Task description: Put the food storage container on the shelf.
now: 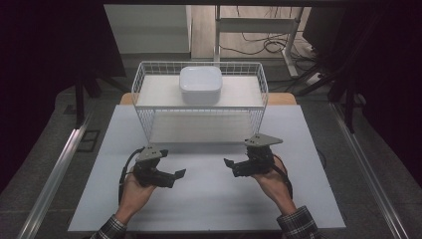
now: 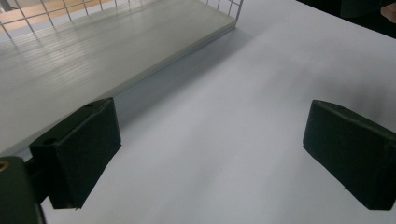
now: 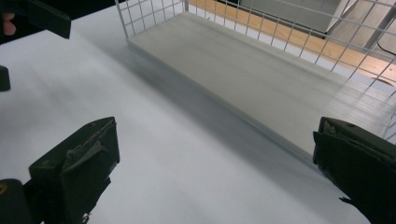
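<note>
A white wire rack [image 1: 144, 79] stands at the back middle of the white table [image 1: 209, 199]. On its upper shelf rests a white rounded-square box [image 1: 200, 84]. Its lower shelf [image 2: 93, 51] [image 3: 261, 79] is bare. My left gripper [image 1: 180, 174] hovers over the table's front left, pointing right, jaws wide apart and holding nothing [image 2: 210, 154]. Facing it from the right is my right gripper [image 1: 228, 163], also open and holding nothing [image 3: 215, 172]. Both sit just in front of the rack.
Dark floor surrounds the table, with metal rails [image 1: 59, 164] along both sides. Behind the rack are a white desk frame [image 1: 259, 25] and loose cables [image 1: 259, 45] on a wooden floor. The other gripper [image 3: 42, 18] appears at the upper left of the right gripper view.
</note>
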`<state>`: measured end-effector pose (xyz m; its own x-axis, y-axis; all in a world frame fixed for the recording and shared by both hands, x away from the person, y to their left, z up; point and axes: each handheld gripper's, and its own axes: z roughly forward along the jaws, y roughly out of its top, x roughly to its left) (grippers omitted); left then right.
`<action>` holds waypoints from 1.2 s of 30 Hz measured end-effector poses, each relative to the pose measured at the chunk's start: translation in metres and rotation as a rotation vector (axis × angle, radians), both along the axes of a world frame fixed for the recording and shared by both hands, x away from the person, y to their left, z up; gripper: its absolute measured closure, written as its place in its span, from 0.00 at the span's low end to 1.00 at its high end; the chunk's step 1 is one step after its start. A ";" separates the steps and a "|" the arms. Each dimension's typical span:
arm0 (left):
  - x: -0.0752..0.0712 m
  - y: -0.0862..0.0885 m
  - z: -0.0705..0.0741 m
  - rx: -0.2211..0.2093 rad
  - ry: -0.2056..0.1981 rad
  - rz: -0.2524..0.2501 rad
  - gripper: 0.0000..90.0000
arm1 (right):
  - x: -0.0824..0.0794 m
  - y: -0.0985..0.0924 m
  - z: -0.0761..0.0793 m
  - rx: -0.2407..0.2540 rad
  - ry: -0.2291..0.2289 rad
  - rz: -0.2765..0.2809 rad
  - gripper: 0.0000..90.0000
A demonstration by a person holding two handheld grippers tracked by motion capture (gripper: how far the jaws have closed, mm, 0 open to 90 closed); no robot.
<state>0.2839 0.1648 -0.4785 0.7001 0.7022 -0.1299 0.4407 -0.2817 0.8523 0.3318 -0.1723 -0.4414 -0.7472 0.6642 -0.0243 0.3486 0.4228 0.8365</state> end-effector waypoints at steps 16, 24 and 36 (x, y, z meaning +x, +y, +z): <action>-0.020 0.023 -0.013 -0.009 0.014 0.045 0.05 | -0.017 -0.029 -0.016 -0.007 -0.002 -0.055 0.00; -0.032 0.039 -0.018 -0.006 0.020 0.080 0.05 | -0.029 -0.047 -0.020 -0.019 -0.009 -0.085 0.00; -0.044 0.063 -0.028 0.032 0.037 0.135 0.04 | -0.039 -0.072 -0.027 -0.021 -0.005 -0.130 0.00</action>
